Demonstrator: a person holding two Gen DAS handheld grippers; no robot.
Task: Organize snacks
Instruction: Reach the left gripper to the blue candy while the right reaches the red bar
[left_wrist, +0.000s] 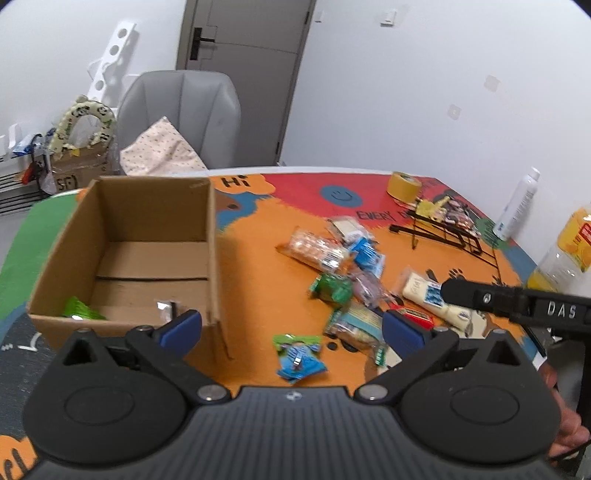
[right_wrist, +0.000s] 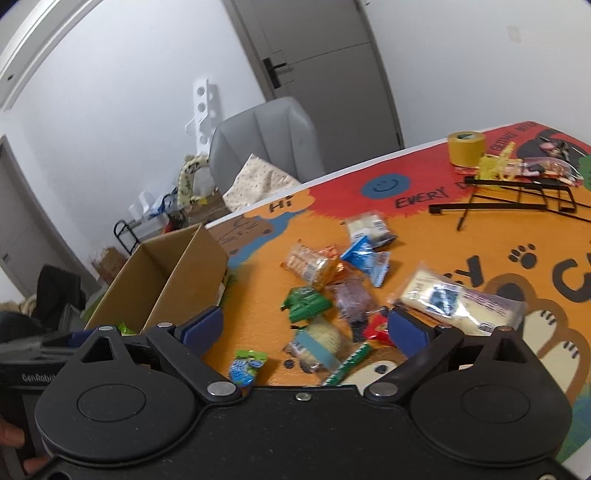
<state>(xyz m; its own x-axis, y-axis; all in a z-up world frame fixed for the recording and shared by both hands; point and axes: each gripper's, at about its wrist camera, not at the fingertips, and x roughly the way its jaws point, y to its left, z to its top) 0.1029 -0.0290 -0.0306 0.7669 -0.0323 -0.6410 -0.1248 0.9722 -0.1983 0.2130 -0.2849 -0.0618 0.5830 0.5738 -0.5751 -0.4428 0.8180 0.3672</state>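
**Loose snacks wait beside a nearly empty box**

A bright orange cartoon-printed surface (left_wrist: 255, 266) fills both views. Mixed snack packets (left_wrist: 343, 280) lie strewn at centre frame, probably tipped out for sorting. At left, the open brown cardboard box (left_wrist: 122, 236) holds only a green packet (left_wrist: 79, 308) and a small silver one (left_wrist: 166, 308). The left gripper (left_wrist: 291, 326) and right gripper (right_wrist: 304, 326) hover empty, both spread wide, seemingly ready to pick.

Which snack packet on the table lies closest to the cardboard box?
The small blue-and-green packet, lying alone nearest the box; the other snacks are piled farther right.
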